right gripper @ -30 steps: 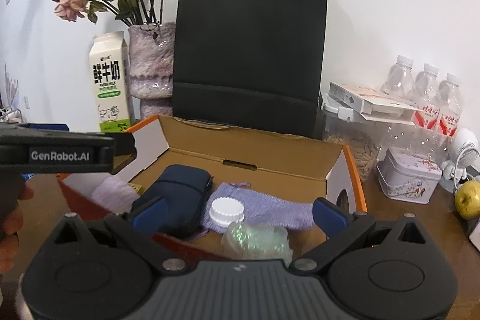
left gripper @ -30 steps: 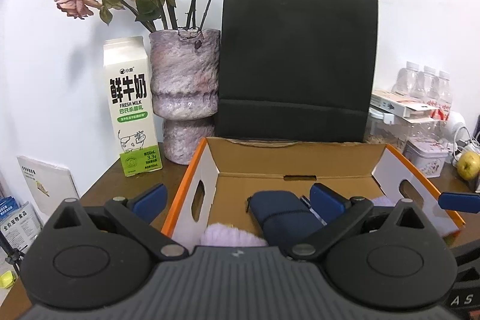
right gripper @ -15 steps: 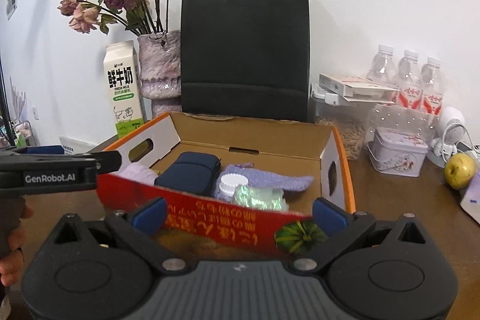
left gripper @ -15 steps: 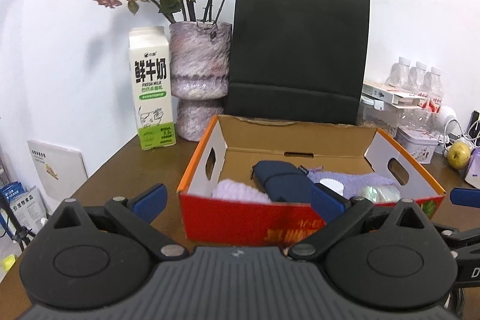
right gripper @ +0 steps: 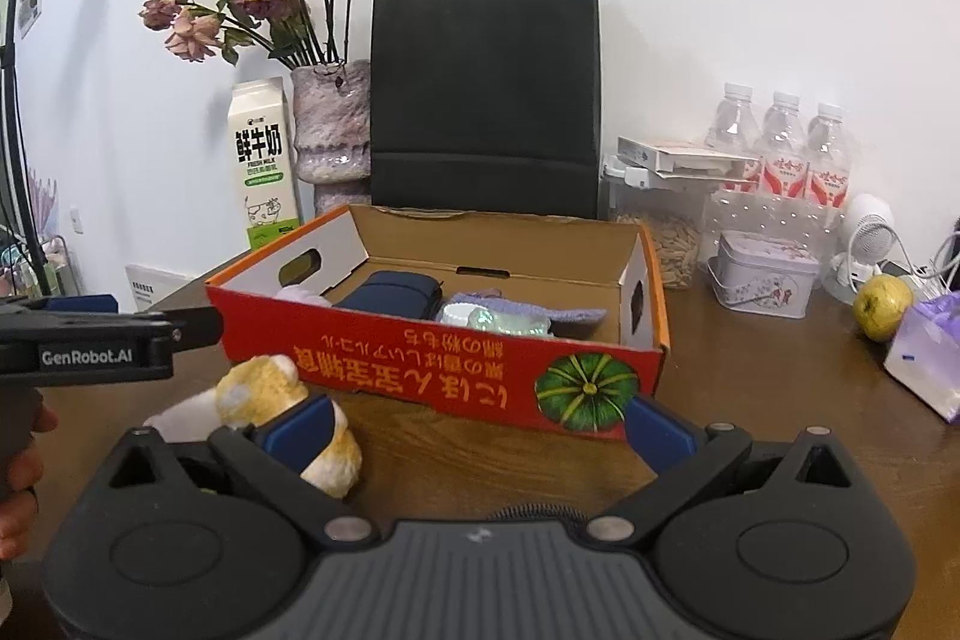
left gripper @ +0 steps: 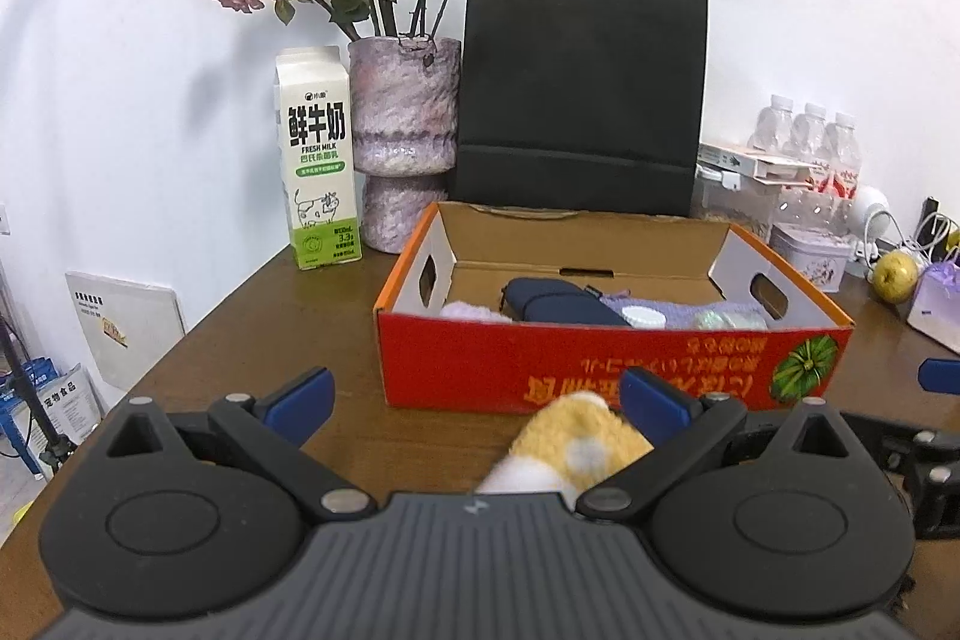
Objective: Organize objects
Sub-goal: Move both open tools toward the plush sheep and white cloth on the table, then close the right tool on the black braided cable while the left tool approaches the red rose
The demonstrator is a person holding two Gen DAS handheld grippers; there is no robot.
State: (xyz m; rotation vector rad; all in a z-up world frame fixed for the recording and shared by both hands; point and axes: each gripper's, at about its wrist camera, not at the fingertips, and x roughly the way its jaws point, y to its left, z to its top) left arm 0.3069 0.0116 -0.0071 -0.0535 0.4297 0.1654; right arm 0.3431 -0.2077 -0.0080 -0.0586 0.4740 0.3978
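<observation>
Both grippers—left gripper and right gripper—hang with fingers wide, holding nothing. A yellow plush toy lies on the table just before the red box (already part-filled). Likely next—closing on the toy, then lifting it in.

A plush lay before the box; the bag stood behind it, the carton at back left.
</observation>
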